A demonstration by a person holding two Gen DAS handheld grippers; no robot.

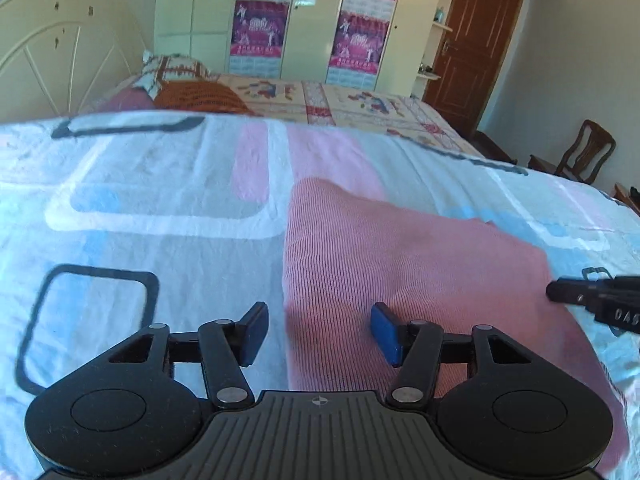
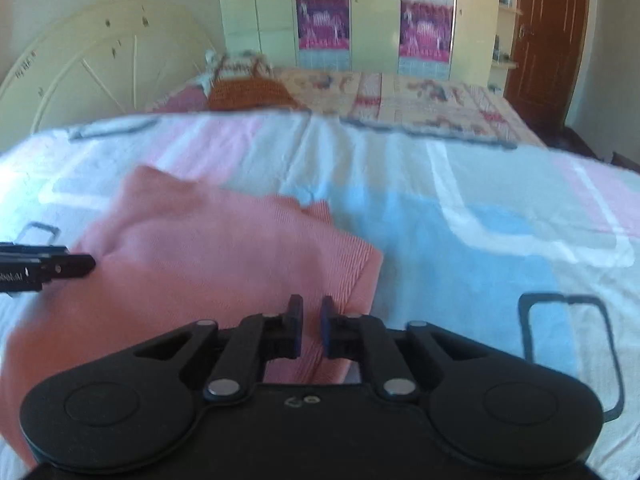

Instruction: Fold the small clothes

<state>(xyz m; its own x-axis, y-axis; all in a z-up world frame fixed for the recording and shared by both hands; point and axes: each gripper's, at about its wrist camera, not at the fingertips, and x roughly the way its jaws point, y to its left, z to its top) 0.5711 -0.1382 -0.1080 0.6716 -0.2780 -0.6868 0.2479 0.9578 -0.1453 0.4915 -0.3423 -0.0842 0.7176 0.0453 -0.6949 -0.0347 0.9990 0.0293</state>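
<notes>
Left gripper (image 1: 318, 332) fingers wide apart, nothing between, over left edge of pink knit cloth (image 1: 420, 264). Right gripper (image 2: 311, 326) fingers only a little apart, empty, over cloth's right edge. Cloth lies flat on bed sheet (image 2: 460, 216). Looks soft, light, floppy; best pinched at corner or edge. Far back: wardrobe (image 1: 320, 12).

Take the bedsheet (image 1: 160, 200) as your reference. The knitted garment (image 1: 400, 264) lies flat on it, toward the near side. Your left gripper (image 1: 318, 332) hangs over the garment's left edge; your right gripper (image 2: 311, 328) over its right edge. Beyond the sheet's far edge lies a patterned blanket (image 1: 360, 104), with the headboard (image 1: 60, 52) at its left. Behind stands a wardrobe (image 1: 312, 12), then a door (image 1: 476, 44) right of it.
</notes>
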